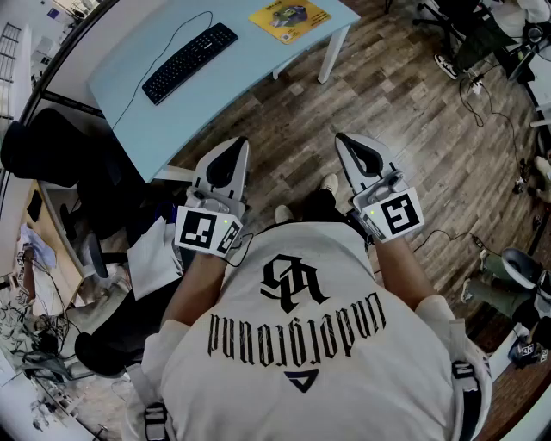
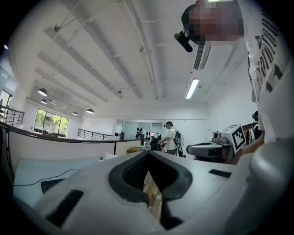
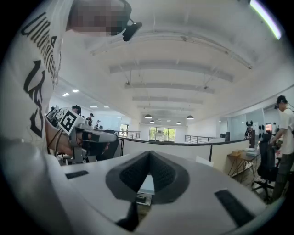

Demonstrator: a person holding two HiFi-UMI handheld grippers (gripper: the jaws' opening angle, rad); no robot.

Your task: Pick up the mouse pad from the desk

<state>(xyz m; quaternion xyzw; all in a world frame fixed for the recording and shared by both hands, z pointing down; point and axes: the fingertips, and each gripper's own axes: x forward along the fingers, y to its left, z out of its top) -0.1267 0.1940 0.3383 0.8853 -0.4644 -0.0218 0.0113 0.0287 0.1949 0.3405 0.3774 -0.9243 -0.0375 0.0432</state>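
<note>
White left tongs (image 1: 239,143), right tongs (image 1: 343,139): level, seemingly closed.

We stand on a wood-plank floor (image 1: 413,121) beside a pale blue desk (image 1: 258,65); a strip light (image 2: 193,88) glows on the white ceiling (image 2: 115,55).

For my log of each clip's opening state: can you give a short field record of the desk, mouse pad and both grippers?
desk: light blue, ahead of the person
mouse pad: yellow, flat near a desk corner, untouched
keyboard: black, on desk, apart from pad
left gripper: shut, empty, level, far from pad
right gripper: shut, empty, level, over wood floor
task: pickup not yet begun
</note>
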